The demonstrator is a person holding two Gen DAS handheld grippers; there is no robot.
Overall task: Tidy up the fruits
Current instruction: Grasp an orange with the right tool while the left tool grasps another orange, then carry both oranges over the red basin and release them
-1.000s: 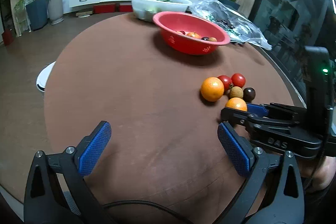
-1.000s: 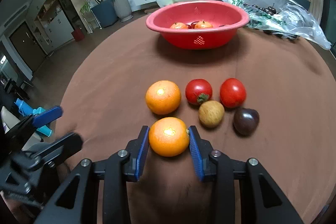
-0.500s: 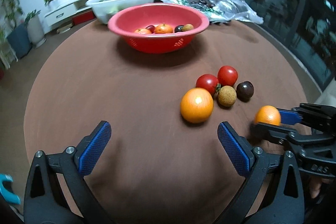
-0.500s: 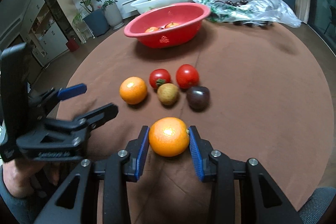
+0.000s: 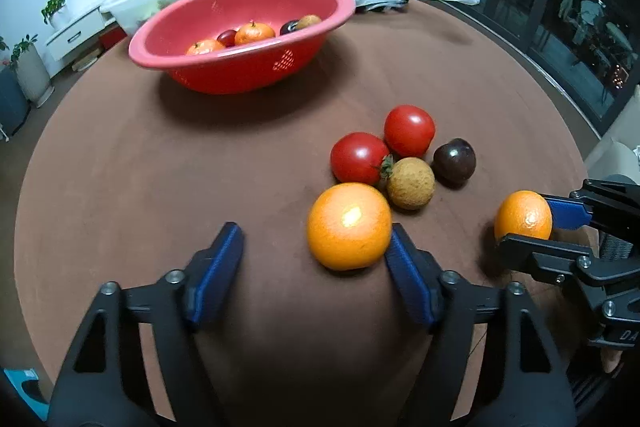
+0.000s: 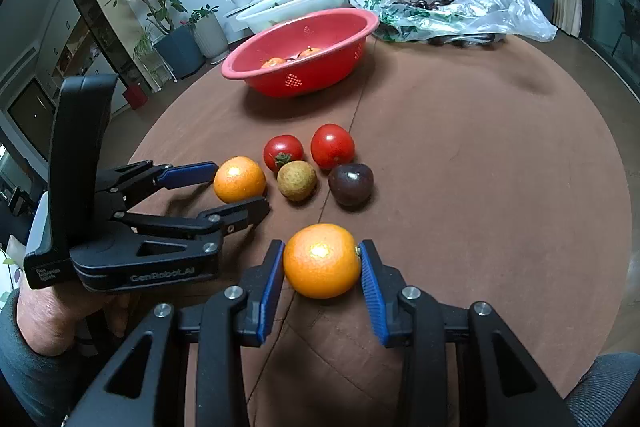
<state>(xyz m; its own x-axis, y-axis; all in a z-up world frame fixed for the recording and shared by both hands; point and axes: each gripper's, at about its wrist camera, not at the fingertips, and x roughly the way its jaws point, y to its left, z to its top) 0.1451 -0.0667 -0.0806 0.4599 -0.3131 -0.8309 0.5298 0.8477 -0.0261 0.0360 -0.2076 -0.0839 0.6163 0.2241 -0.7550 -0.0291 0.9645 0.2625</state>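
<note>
My right gripper (image 6: 321, 261) is shut on an orange (image 6: 322, 260), also seen at the right of the left wrist view (image 5: 523, 215). My left gripper (image 5: 316, 251) is open; a second orange (image 5: 349, 225) lies on the brown table against its right finger, also seen in the right wrist view (image 6: 239, 179). Just beyond lie two red tomatoes (image 5: 359, 157) (image 5: 409, 130), a tan round fruit (image 5: 410, 182) and a dark plum (image 5: 455, 160). A red basket (image 5: 240, 67) holding several fruits stands at the back.
A clear plastic bag (image 6: 448, 3) with dark fruit lies behind the basket at the right. A white tub (image 6: 292, 3) stands behind the basket. The round table's edge (image 6: 624, 83) curves along the right.
My left gripper has moved forward and right, so the loose orange now lies between its fingers. My right gripper has pulled its orange back, away from the fruit cluster.
</note>
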